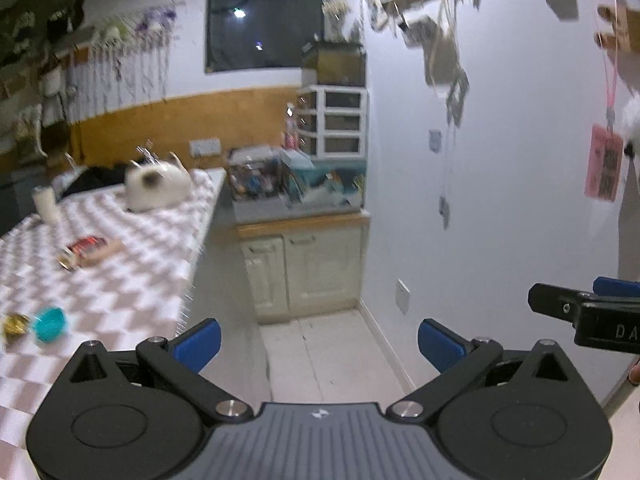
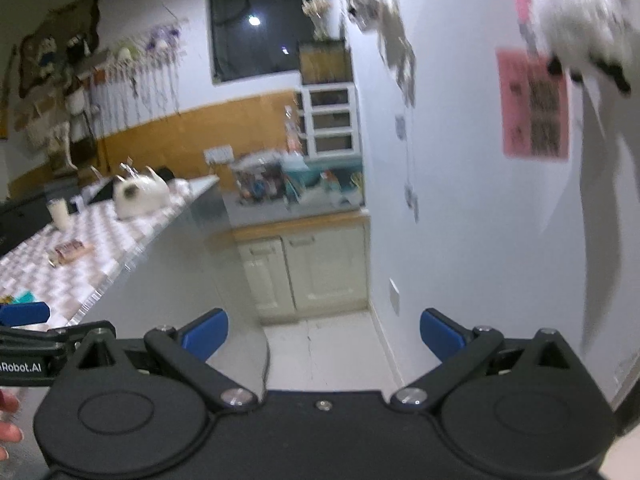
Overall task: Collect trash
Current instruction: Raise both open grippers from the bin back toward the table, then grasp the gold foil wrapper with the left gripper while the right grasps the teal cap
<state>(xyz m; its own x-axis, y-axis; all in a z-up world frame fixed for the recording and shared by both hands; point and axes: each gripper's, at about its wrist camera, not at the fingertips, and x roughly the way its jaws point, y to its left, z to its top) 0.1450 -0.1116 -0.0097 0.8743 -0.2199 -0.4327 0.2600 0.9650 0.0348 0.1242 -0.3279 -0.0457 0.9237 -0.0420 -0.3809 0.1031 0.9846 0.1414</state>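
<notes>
My left gripper [image 1: 318, 344] is open and empty, held in the air off the right edge of the checkered table [image 1: 132, 276]. On the table lie a red and tan snack wrapper [image 1: 90, 251], a teal crumpled piece [image 1: 50, 324] and a gold foil piece [image 1: 15, 325] near the left edge of the view. My right gripper [image 2: 323, 334] is open and empty, to the right of the table [image 2: 104, 252]. The wrapper also shows in the right wrist view [image 2: 70, 250]. The right gripper also shows at the right edge of the left wrist view [image 1: 588, 312].
A white plush cat [image 1: 156, 184] and a white cup [image 1: 45, 202] stand on the table. A cream cabinet [image 1: 304, 264] with cluttered boxes on top stands ahead against the white wall [image 1: 500, 200]. White floor tiles [image 1: 332, 356] lie below. A pink card [image 2: 534, 106] hangs on the right.
</notes>
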